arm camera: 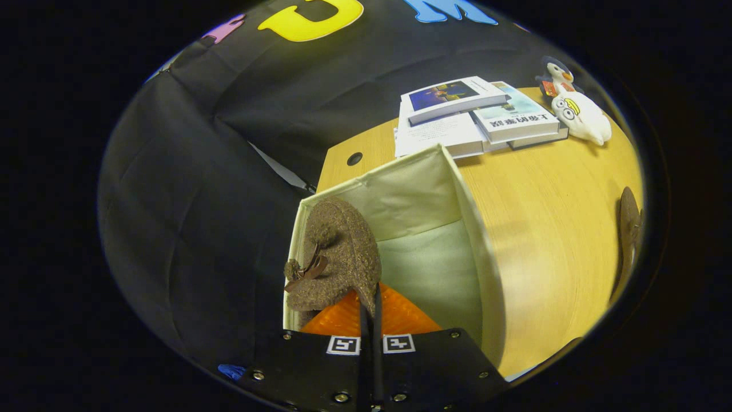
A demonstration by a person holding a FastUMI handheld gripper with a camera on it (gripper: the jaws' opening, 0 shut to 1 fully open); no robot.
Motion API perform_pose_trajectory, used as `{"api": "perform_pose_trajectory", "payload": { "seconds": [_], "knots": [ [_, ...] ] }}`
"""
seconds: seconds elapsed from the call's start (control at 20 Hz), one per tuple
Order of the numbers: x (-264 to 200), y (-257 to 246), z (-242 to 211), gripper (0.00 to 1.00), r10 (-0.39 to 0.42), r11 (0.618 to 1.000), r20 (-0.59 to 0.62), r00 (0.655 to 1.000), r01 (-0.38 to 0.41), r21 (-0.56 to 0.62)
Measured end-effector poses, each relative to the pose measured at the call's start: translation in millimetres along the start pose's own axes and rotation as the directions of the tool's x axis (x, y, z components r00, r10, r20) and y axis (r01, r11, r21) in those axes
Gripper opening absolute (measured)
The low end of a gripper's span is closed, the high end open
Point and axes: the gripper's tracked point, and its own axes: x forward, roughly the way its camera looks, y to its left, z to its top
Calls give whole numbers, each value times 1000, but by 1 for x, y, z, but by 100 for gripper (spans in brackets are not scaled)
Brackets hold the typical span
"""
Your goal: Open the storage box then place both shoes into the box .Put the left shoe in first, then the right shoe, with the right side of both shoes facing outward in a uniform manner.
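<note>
the gripper (370,320) has its fingers pressed close together, clamped on the back edge of a brown fuzzy shoe (337,257) with almost no gap between them. the shoe hangs inside the open storage box (457,189), against its left wall, long axis running away from the fingers toward the box's far wall, toe end farthest and a small bow on its left side. the cream box stands on a wooden table (549,229). beyond it lie stacked books (474,114) and two plush toys (577,111). a second brown shoe (629,229) rests well apart on the right of the table.
</note>
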Motion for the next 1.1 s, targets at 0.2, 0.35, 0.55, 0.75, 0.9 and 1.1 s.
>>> {"api": "perform_pose_trajectory", "payload": {
  "seconds": [0.2, 0.35, 0.55, 0.75, 0.9, 1.1],
  "knots": [
    [19, -4, -11, 2, -50, 999, -15, 999, 49, -19],
    [27, -5, -21, 4, -59, 997, -39, 997, 57, -56],
    [30, -1, -31, 12, -22, 988, -61, 998, 13, -155],
    [11, 17, -29, 78, 64, 974, -56, 996, -75, -215],
    [-11, 16, -15, 98, 75, 949, -11, 997, -74, -306],
    [-49, 14, 8, 98, 114, 917, 56, 992, -83, -390]
  ]
}}
